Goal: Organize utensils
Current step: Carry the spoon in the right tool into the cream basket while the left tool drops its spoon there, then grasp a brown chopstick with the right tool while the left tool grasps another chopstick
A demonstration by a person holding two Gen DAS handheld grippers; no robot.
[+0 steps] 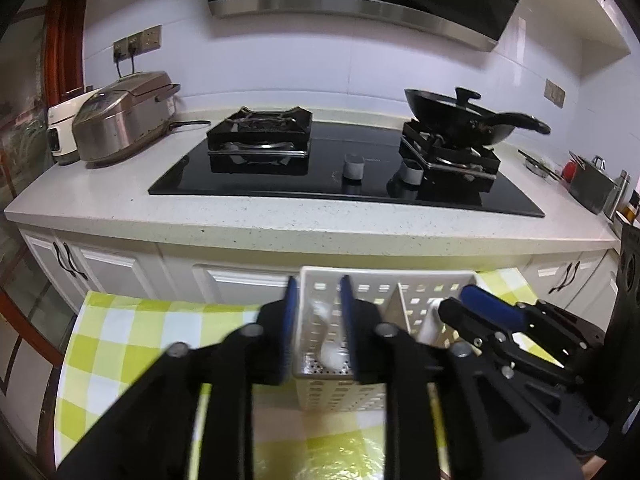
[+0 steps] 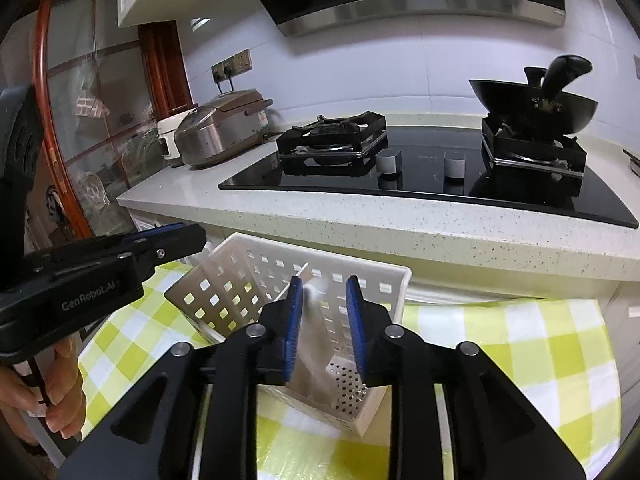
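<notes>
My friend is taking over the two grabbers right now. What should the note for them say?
Left gripper: open, over the left compartment of the white utensil basket, nothing pinched.
Right gripper: open, over the basket's right compartment, nothing pinched.
Things: the basket stands on the green-checked tablecloth in front of the kitchen counter. A blurred white utensil shows in the left compartment and another blurred pale utensil in the right one; I cannot tell what kind.
Done: those two utensils appear to be in the basket.
Left: no other loose utensils show on the cloth; look around before finishing.
</notes>
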